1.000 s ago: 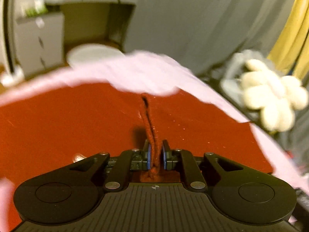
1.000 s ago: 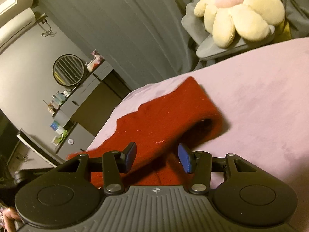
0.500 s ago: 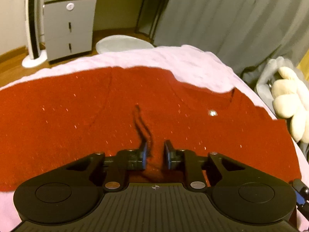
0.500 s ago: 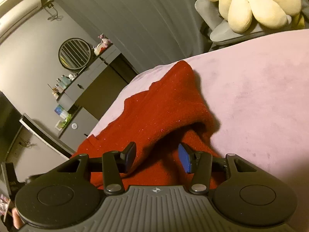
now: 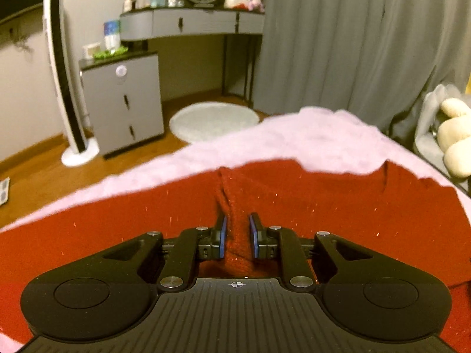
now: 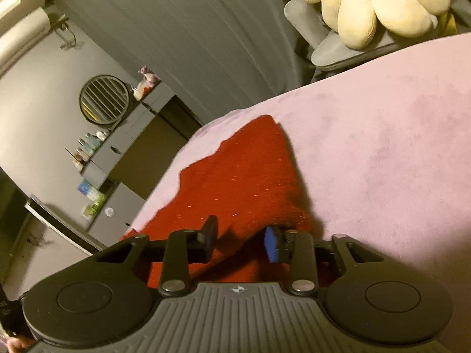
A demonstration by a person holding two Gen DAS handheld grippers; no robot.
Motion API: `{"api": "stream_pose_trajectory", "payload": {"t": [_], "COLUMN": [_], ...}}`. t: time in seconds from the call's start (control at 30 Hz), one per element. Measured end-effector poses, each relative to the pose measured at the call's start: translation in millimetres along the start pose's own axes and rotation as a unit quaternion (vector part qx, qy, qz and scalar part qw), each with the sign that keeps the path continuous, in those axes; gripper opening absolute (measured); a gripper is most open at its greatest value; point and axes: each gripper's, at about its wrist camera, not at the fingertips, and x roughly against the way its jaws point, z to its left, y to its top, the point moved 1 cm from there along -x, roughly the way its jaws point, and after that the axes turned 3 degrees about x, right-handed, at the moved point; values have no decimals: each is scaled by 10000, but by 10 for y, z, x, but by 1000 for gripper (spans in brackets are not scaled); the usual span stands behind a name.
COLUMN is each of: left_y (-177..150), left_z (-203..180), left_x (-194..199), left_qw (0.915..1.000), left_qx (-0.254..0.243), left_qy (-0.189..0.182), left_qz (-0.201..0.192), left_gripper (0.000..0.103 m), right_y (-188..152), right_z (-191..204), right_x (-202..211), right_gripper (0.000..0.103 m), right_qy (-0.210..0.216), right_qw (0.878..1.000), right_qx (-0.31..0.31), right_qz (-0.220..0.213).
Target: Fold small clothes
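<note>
Left gripper (image 5: 238, 235): jaws nearly together, pinching a raised ridge of the red garment (image 5: 338, 214); the blue pads (image 5: 222, 236) press the fold from both sides, and the pinched fabric runs forward from the pads as a narrow crease.

Right gripper (image 6: 240, 239): jaws closing, part-way apart; a lifted fold of the red garment (image 6: 235, 182) lies between them. One blue pad (image 6: 272, 244) shows its bare face, with a gap between it and the cloth, so this claw has no grip on the fabric yet. The other finger sits against the fabric on its side.

Red garment: spread over the pink bedcover (image 5: 309, 144), lying mostly flat in the left wrist view, with its far edge uneven. In the right wrist view one end tapers to a point on the pink bedcover (image 6: 382, 147), and the near part is humped up by the gripper.

Surroundings: a cream flower-shaped cushion (image 6: 379, 6) rests on a grey seat beyond the bed; grey curtain (image 5: 353, 44) behind; a grey dressing table (image 5: 191, 23) with a round mirror, and a white round rug (image 5: 215, 120) on the wooden floor.
</note>
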Motion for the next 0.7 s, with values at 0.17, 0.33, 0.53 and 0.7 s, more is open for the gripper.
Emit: {"api": "stream_pose_trajectory", "payload": {"t": [0.17,0.33,0.53,0.7], "left_y": [-79,-45,-146,-159], "left_z": [18,25,10,29], "left_x": [-93,-41,-176,-122], "left_qw": [9998,9995,9958,9968], "left_qx": [-22,-118,-509,-419], "left_qy": [150,272,726,663], "left_qz": [87,-110,216,183], "left_gripper": [18,18,13,13], "right_y": [-92,-143,-25,129], "right_z": [160,328,338,416], "right_x": [-40,6,109,426], "right_gripper": [17,17,30,30], "right_qy": [-520,-542,-492,-385], "right_qw": [9940,9864,9866,9855], "right_qx": [962,1545,1490,1650], "right_qz": [-47,-177,445,49]}}
